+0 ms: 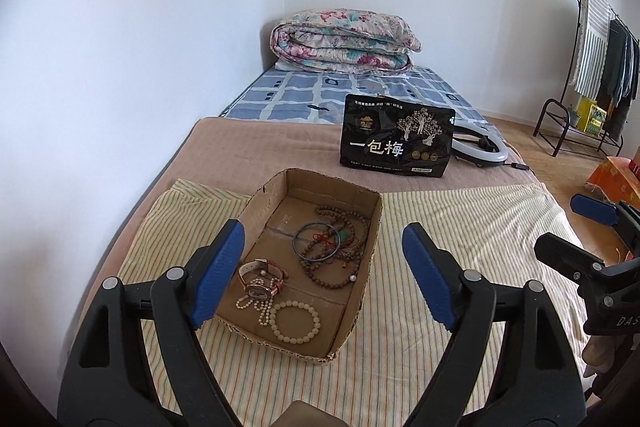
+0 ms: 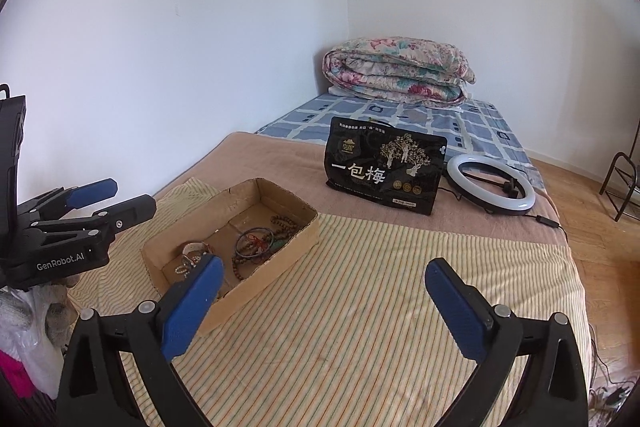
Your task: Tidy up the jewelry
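Note:
A shallow cardboard tray [image 1: 362,297] [image 2: 294,247] lies on a striped cloth on the bed. Inside it are a watch [image 1: 262,277], a pearl strand [image 1: 260,303], a pale bead bracelet [image 1: 295,315], a dark bangle [image 1: 316,241] [image 2: 254,241] and brown bead strings [image 1: 340,227] [image 2: 284,225]. My left gripper [image 1: 324,277] hangs above the tray's near end, open, with nothing between its blue pads. My right gripper [image 2: 324,307] is open over the bare cloth to the right of the tray, also holding nothing.
A black snack bag [image 1: 396,137] [image 2: 386,167] stands behind the tray, a ring light [image 2: 490,183] beside it. A folded floral quilt [image 1: 344,41] lies at the bed's far end. A white wall runs along the left. A clothes rack [image 1: 600,67] stands on the wooden floor at right.

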